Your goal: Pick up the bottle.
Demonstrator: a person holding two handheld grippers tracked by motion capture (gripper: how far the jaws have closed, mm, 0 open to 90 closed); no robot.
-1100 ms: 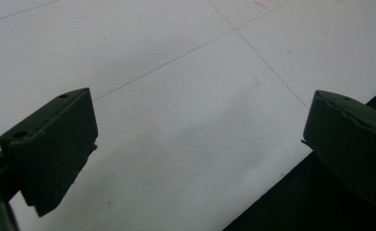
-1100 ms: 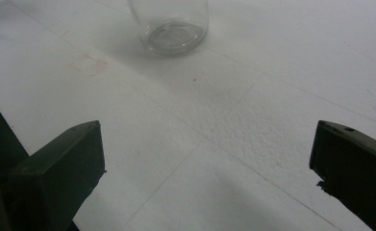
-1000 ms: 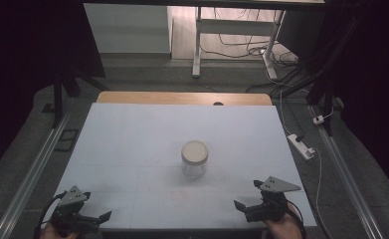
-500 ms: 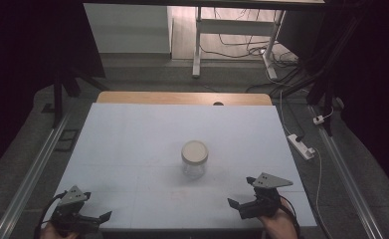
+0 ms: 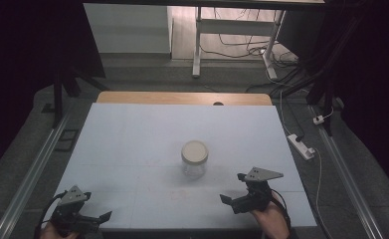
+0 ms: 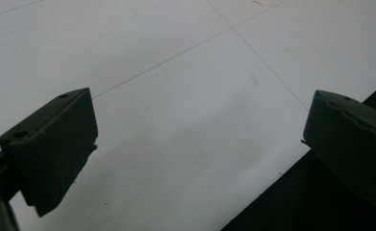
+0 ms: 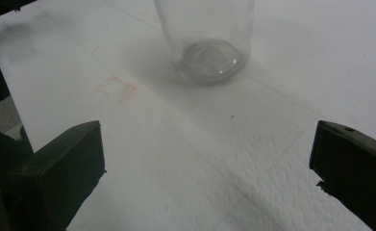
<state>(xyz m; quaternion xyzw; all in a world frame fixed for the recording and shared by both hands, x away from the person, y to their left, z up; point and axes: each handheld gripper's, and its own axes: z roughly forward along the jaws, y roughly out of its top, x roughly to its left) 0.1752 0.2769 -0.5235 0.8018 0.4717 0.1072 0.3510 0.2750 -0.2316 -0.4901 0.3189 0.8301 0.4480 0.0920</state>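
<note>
High view: a clear glass jar (image 5: 195, 159) with a pale lid (image 5: 195, 151) stands upright near the centre of the white table (image 5: 132, 139). The right gripper (image 5: 234, 191) sits near the jar, on its front right side, jaws spread and empty; the left gripper (image 5: 98, 218) rests at the front left corner, well apart from it. Left gripper view: jaws spread wide over bare table surface at the table edge. Right gripper view: jaws spread, the jar base (image 7: 207, 55) ahead between them, not touched. Step in hand, as judged: approach. The next move calls for advancing the right gripper until both jaws flank the jar wall, then closing evenly.
</note>
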